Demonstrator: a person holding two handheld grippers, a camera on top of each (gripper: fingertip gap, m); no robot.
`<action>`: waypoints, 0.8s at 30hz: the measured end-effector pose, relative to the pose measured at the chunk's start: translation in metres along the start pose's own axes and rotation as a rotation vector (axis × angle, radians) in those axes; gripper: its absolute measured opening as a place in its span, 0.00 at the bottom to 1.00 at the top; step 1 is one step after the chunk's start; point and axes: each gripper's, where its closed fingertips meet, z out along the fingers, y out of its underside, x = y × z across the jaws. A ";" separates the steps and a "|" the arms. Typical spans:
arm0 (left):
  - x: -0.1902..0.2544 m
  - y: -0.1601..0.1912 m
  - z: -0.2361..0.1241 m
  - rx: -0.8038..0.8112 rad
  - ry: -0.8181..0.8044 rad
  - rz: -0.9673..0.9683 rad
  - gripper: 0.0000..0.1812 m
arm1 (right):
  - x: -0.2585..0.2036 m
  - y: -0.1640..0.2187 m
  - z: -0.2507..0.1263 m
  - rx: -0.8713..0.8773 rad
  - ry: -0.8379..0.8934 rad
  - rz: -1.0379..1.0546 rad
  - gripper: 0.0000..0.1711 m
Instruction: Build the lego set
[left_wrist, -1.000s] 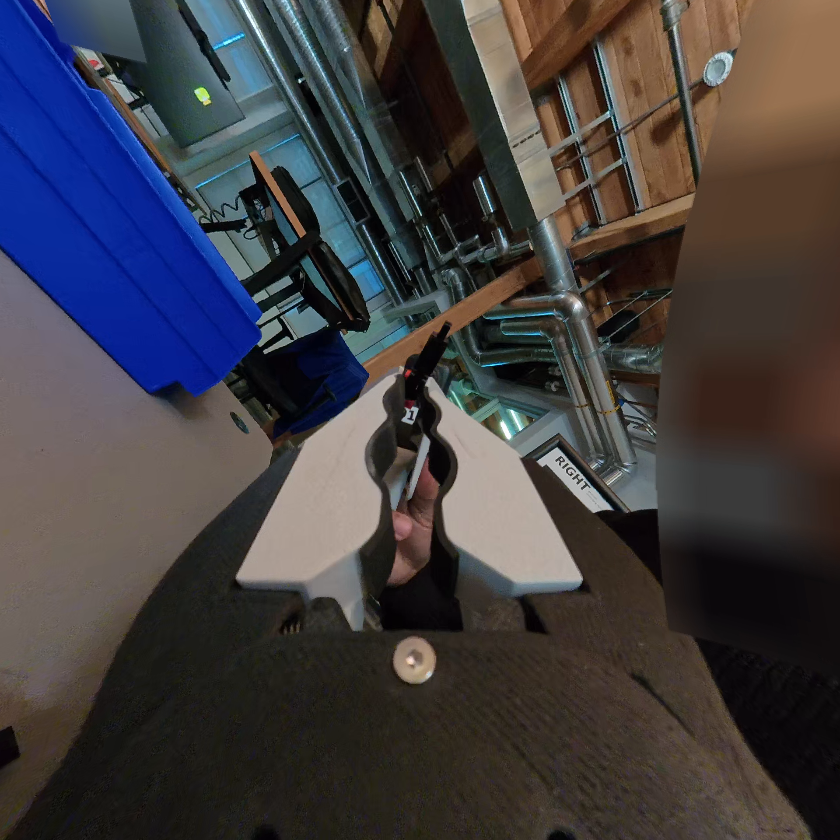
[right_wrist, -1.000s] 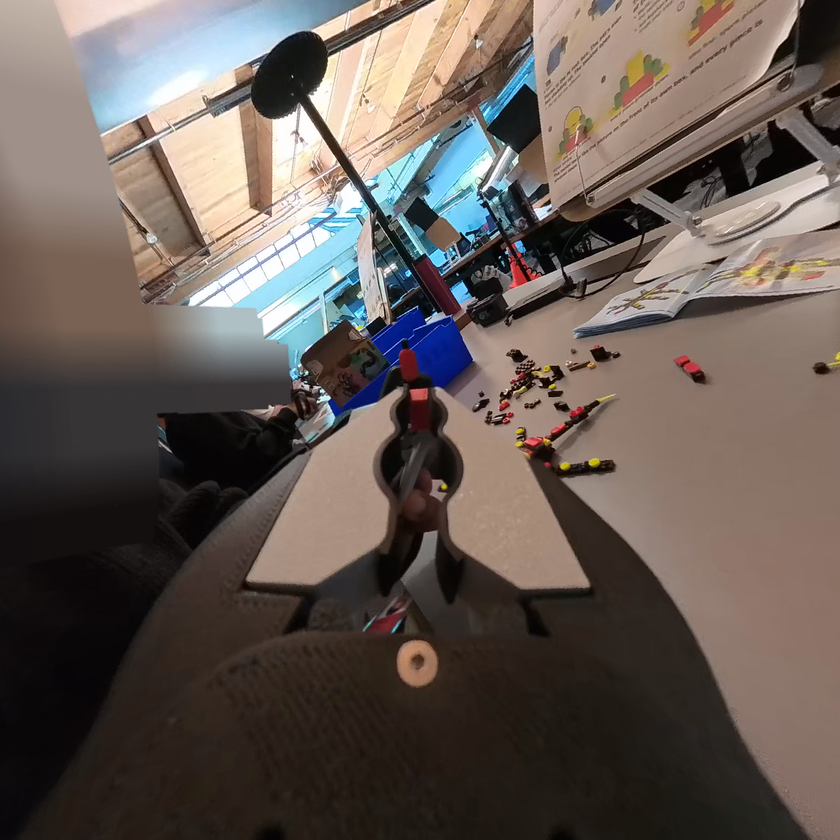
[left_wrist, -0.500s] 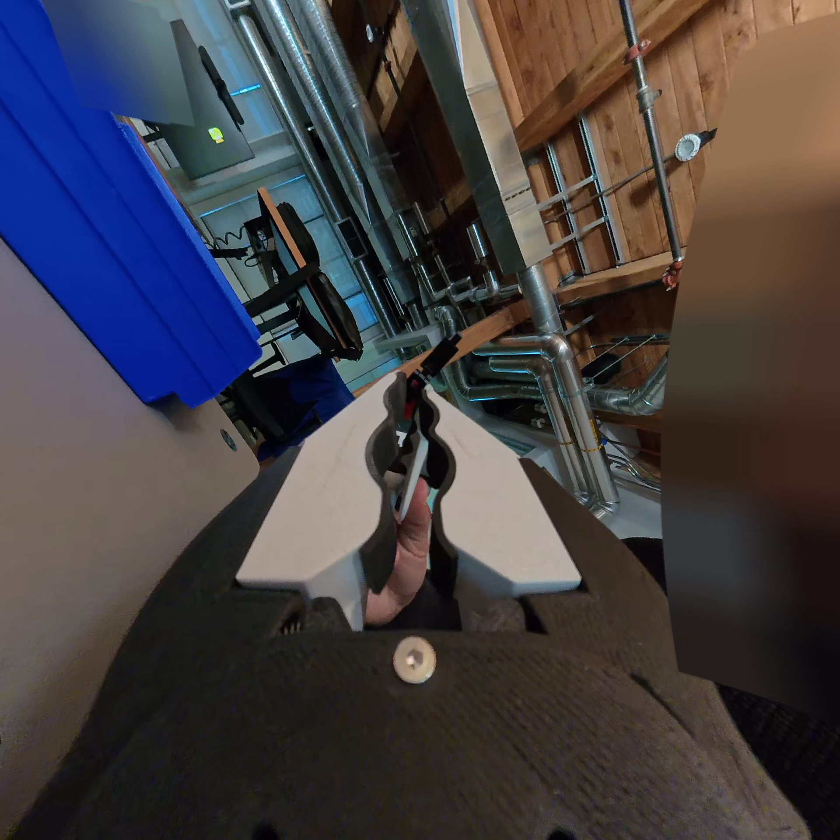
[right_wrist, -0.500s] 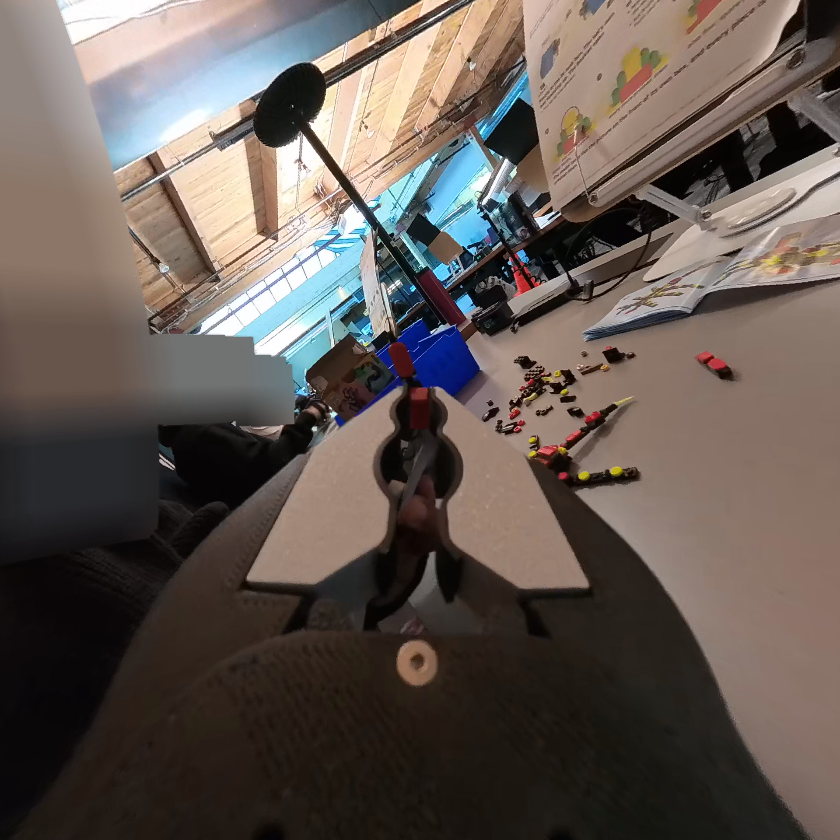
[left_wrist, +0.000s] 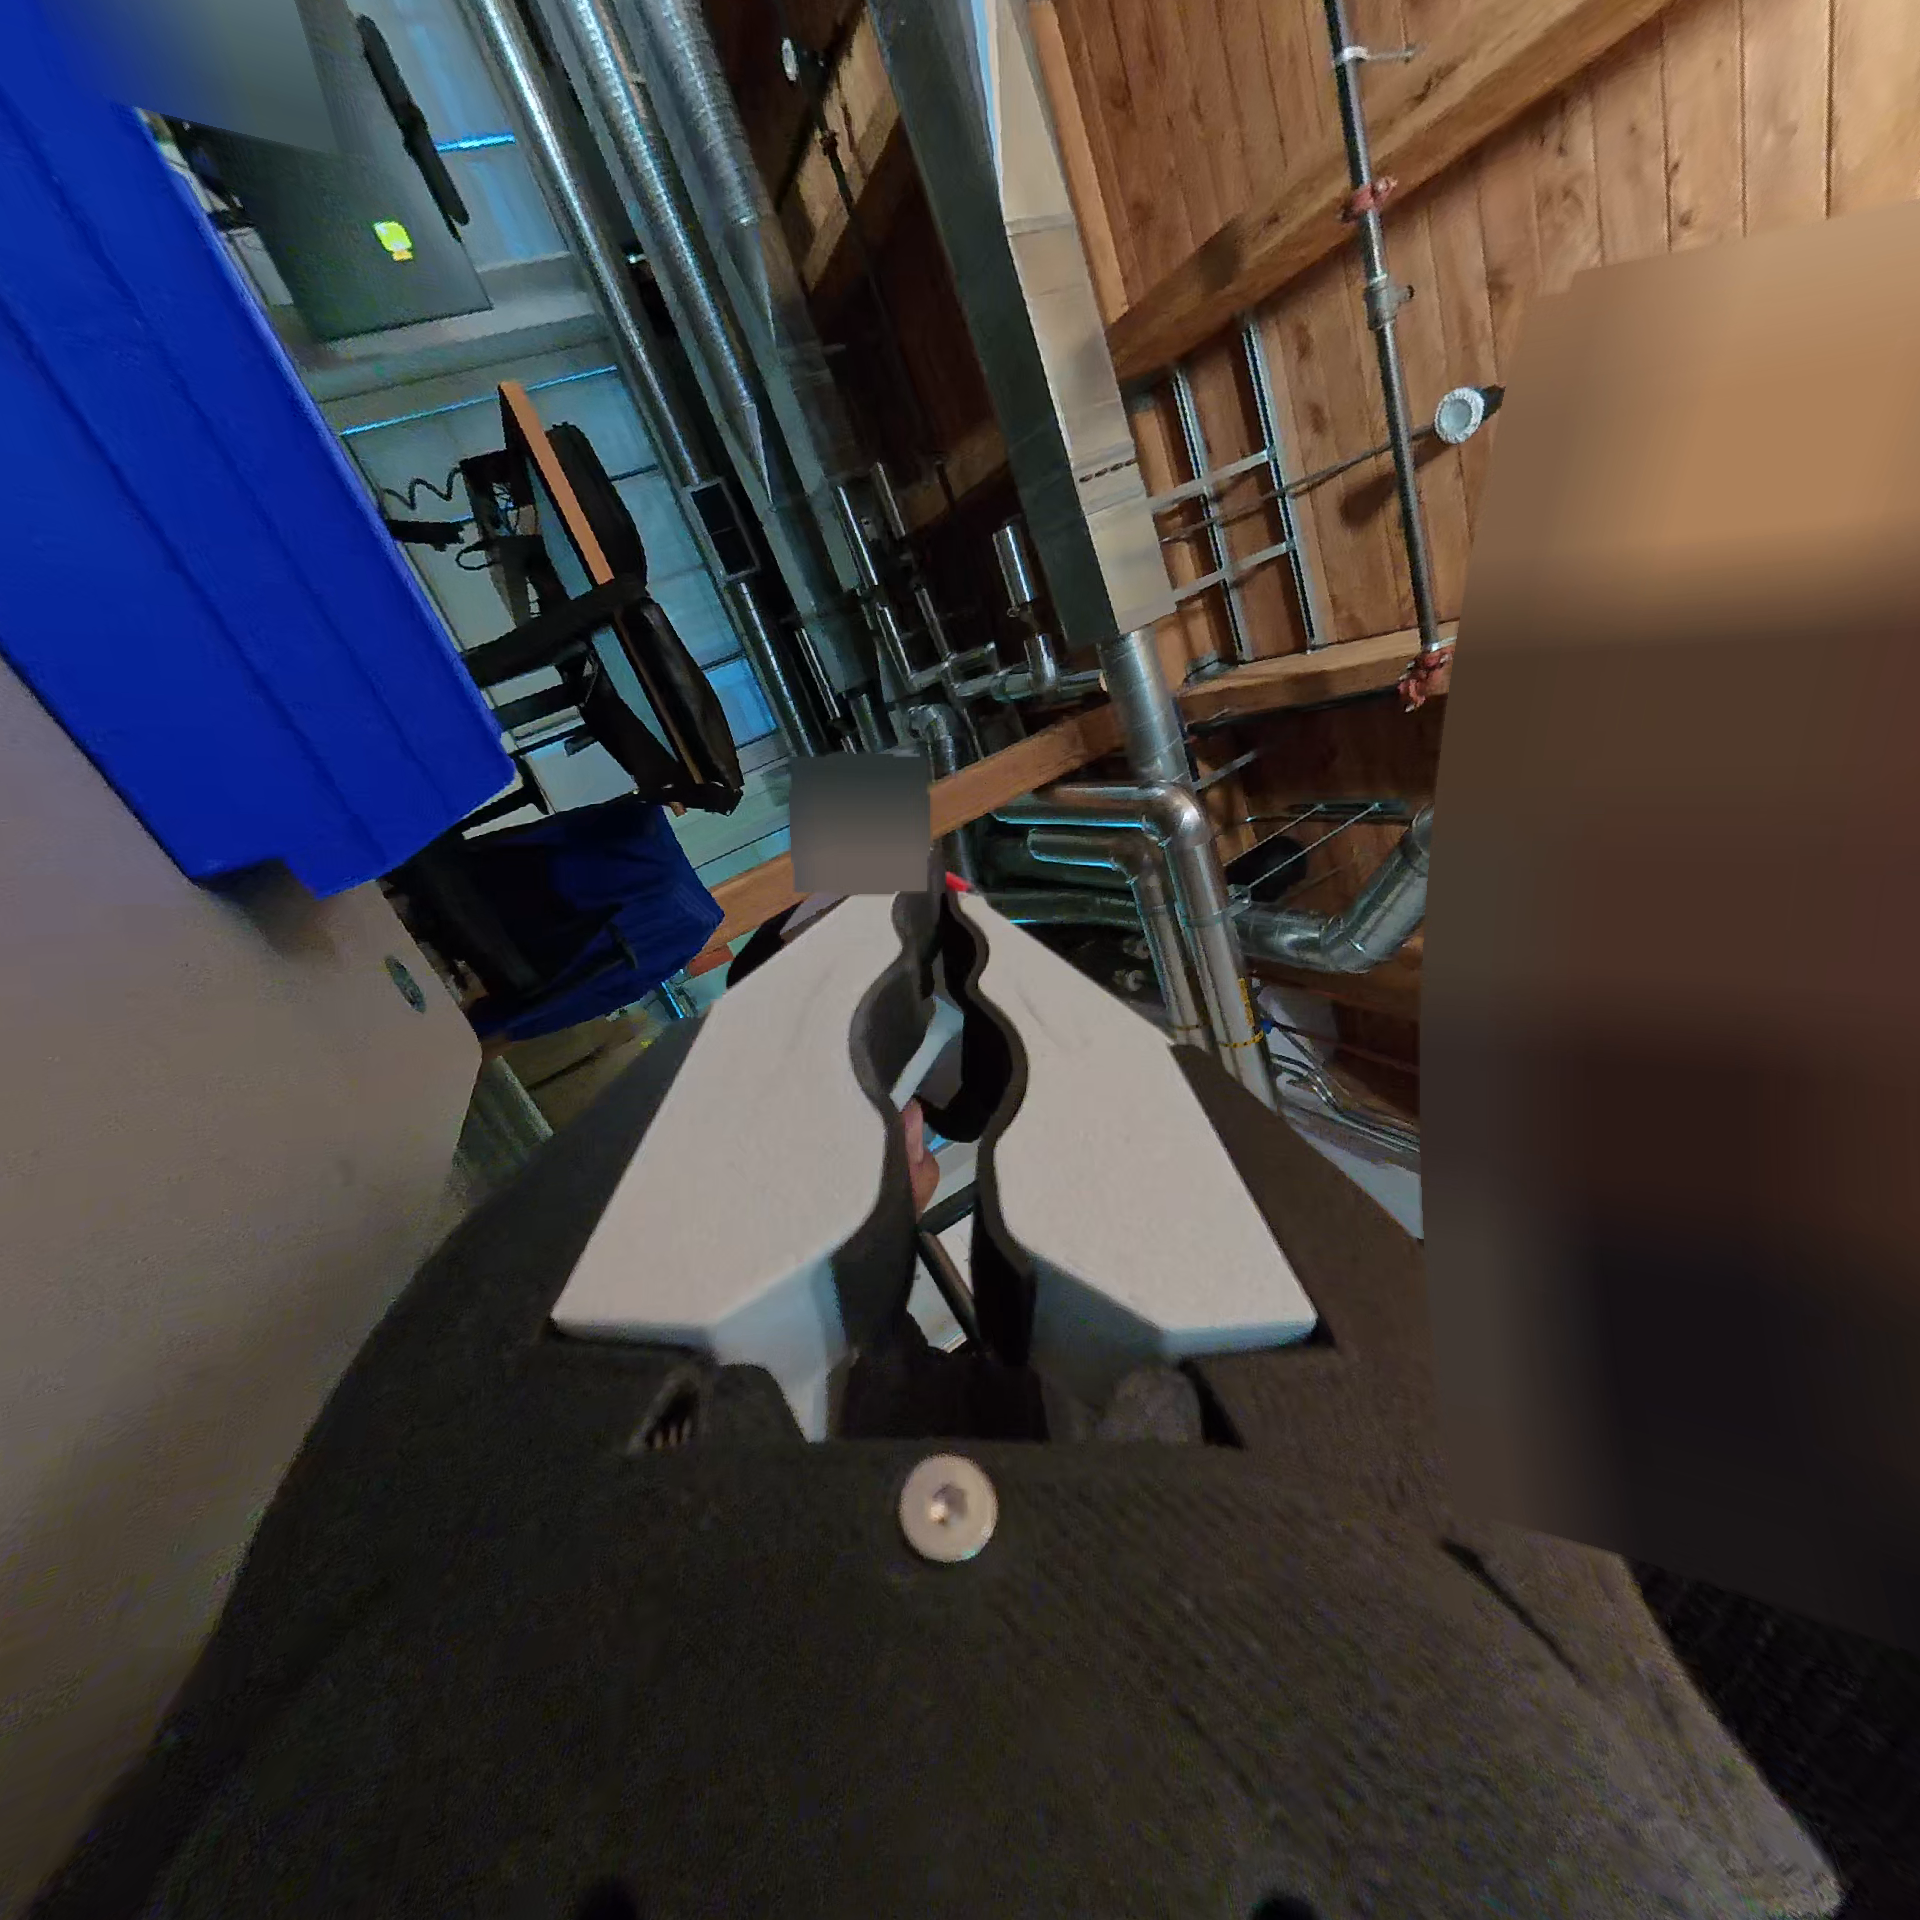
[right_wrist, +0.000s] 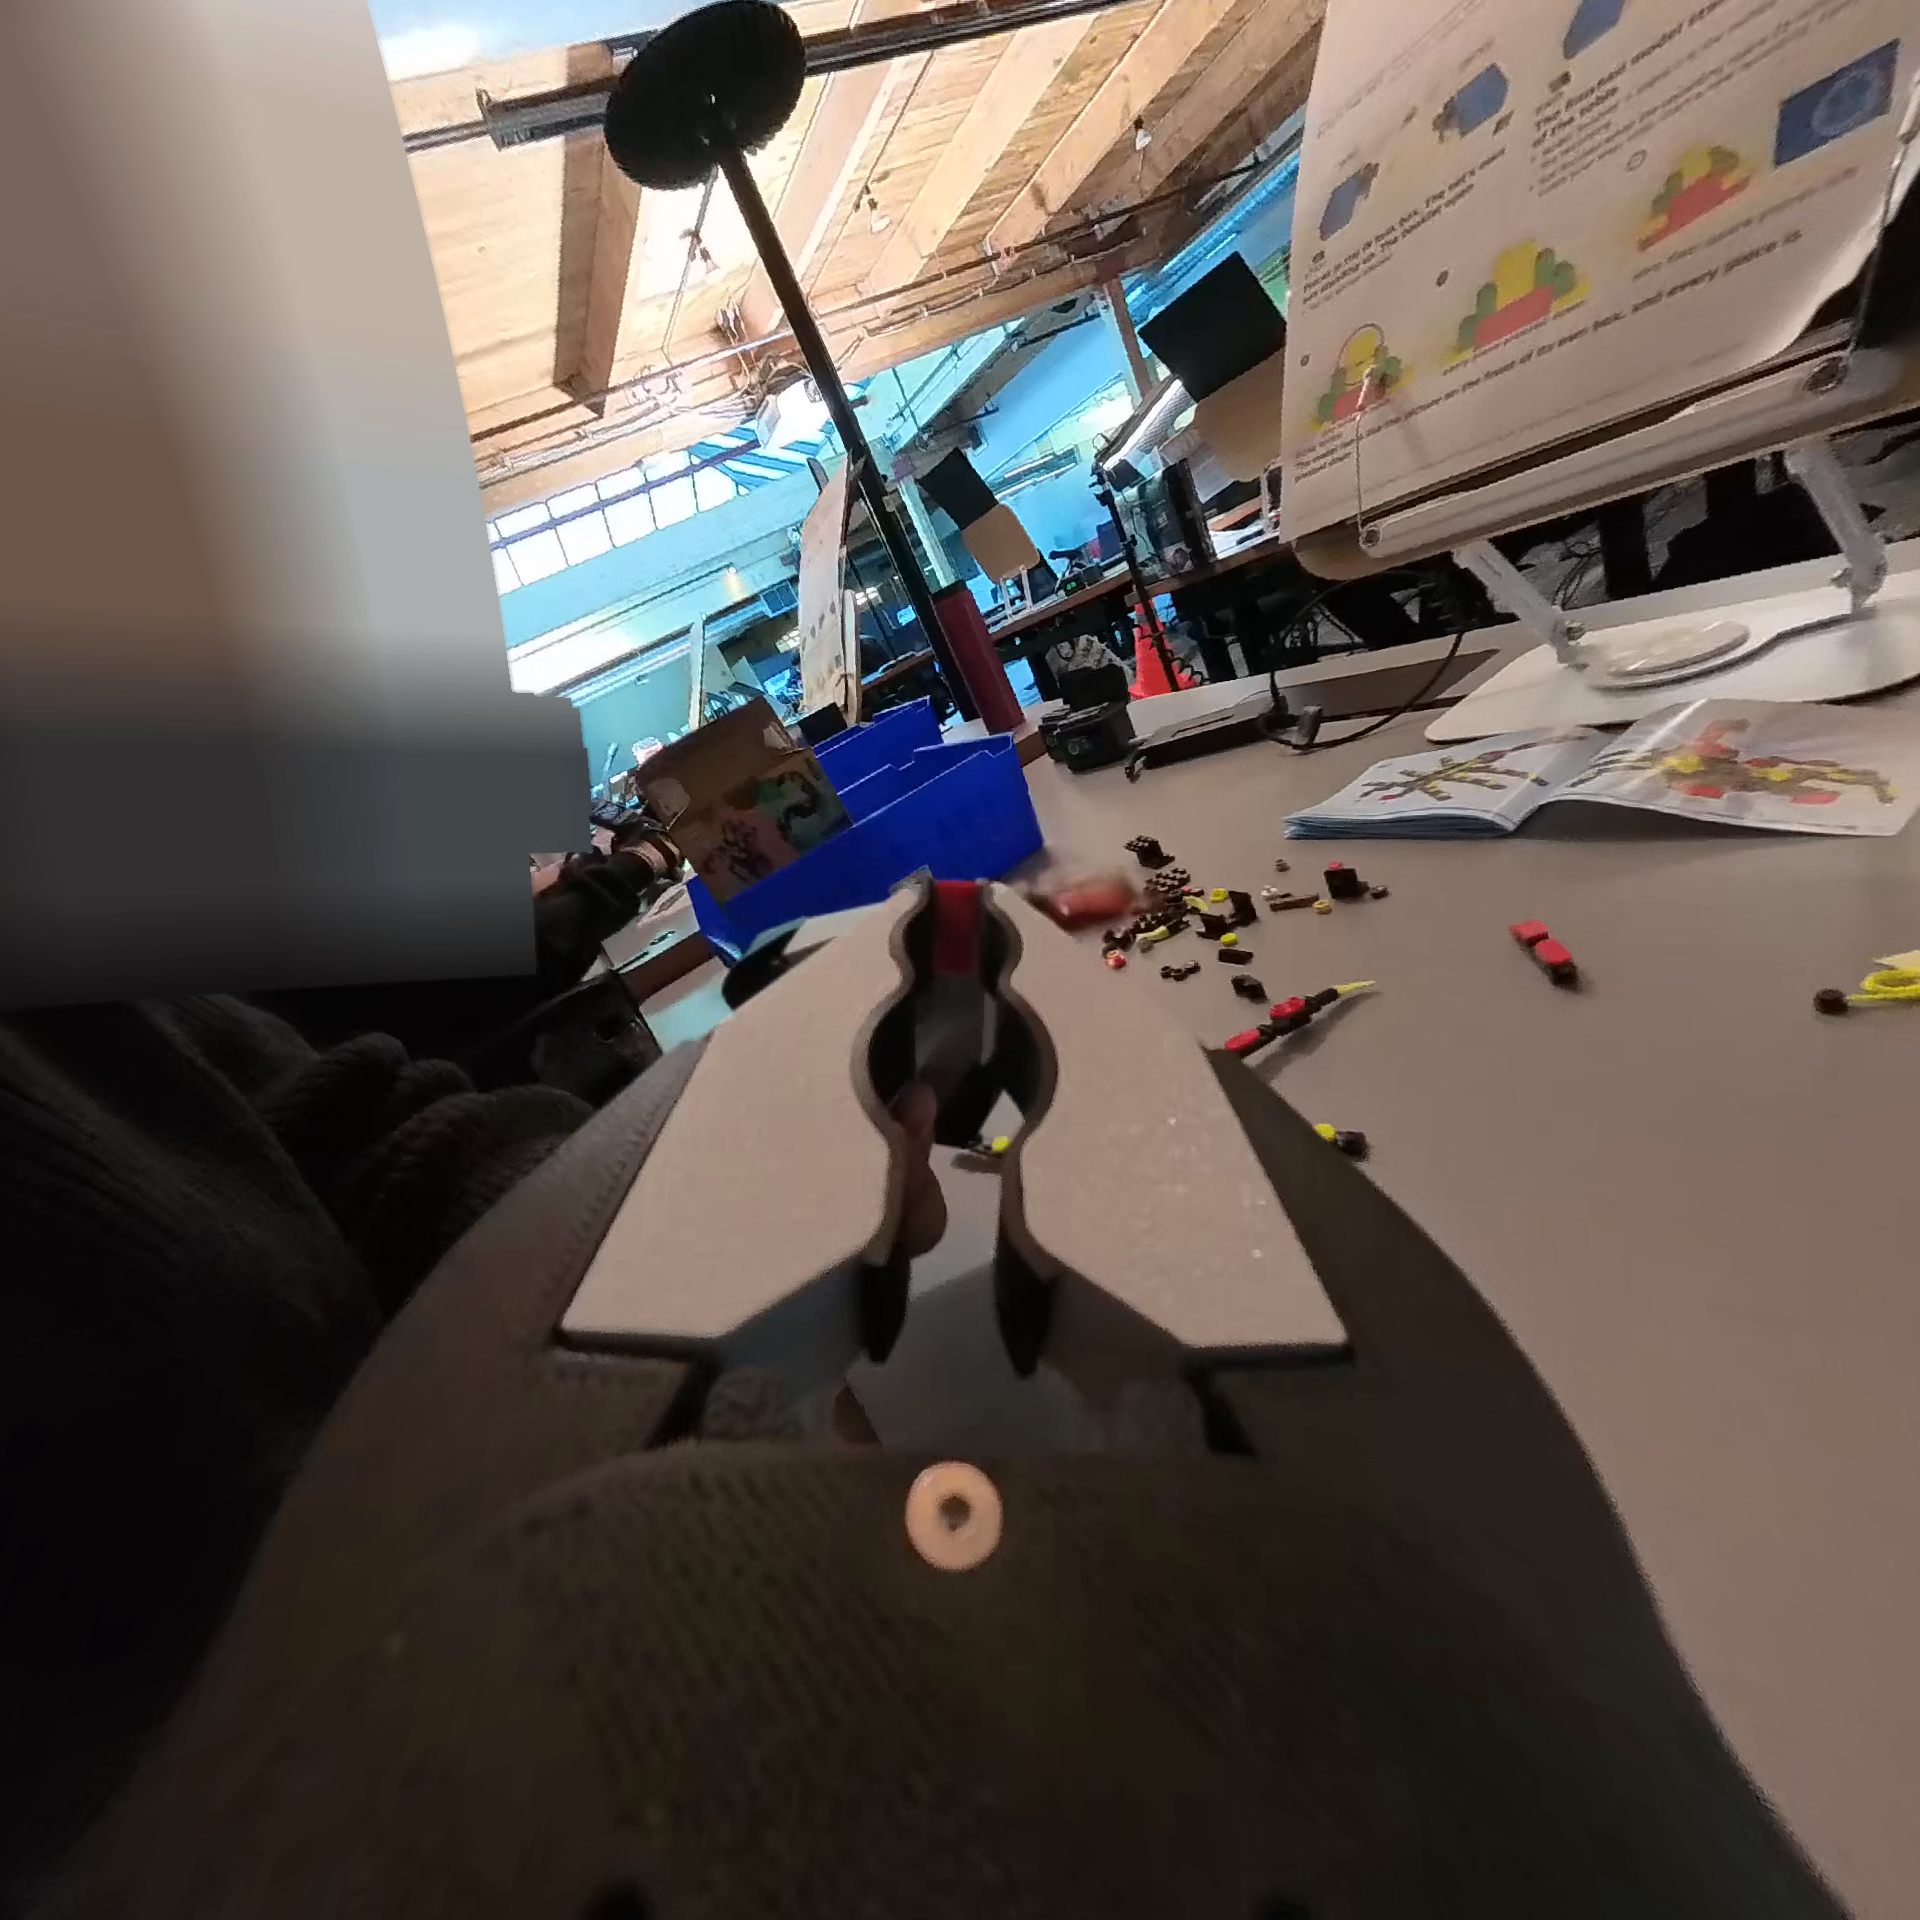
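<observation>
My right gripper (right_wrist: 956, 914) is shut on a small red lego piece (right_wrist: 956, 930), held above the grey table (right_wrist: 1558, 1195). A blurred red piece (right_wrist: 1086, 899) shows just right of its tips. Loose black, red and yellow lego pieces (right_wrist: 1205, 914) lie beyond, with a thin black-red-yellow assembly (right_wrist: 1294, 1010). My left gripper (left_wrist: 935, 920) is shut on a thin black lego piece with a red tip (left_wrist: 954, 885); a blurred patch hides most of that piece. A person's finger shows through the gap between each gripper's fingers.
Blue bins (right_wrist: 914, 821) stand at the table's far left, and one blue bin (left_wrist: 208, 520) is close on the left. An open instruction booklet (right_wrist: 1590, 779) lies at the right. A picture sheet on a white stand (right_wrist: 1558, 208) rises behind it. Two red bricks (right_wrist: 1543, 948) and a yellow piece (right_wrist: 1886, 982) lie apart. The tips of both grippers are at nearly the same place.
The right view has swung toward the table. The red knob that stood above the right tips now shows blurred to their right. The left gripper's black piece has tilted more upright.
</observation>
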 end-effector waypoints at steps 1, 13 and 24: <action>0.000 0.000 0.000 -0.002 0.001 0.002 0.00 | 0.000 0.000 0.000 0.002 0.000 0.004 0.03; -0.010 -0.034 -0.015 -0.010 -0.167 0.218 0.00 | 0.043 -0.025 -0.034 0.057 0.142 0.056 0.03; -0.095 -0.060 -0.056 -0.403 -0.876 0.703 0.07 | 0.067 0.011 -0.044 -0.205 0.248 -0.032 0.03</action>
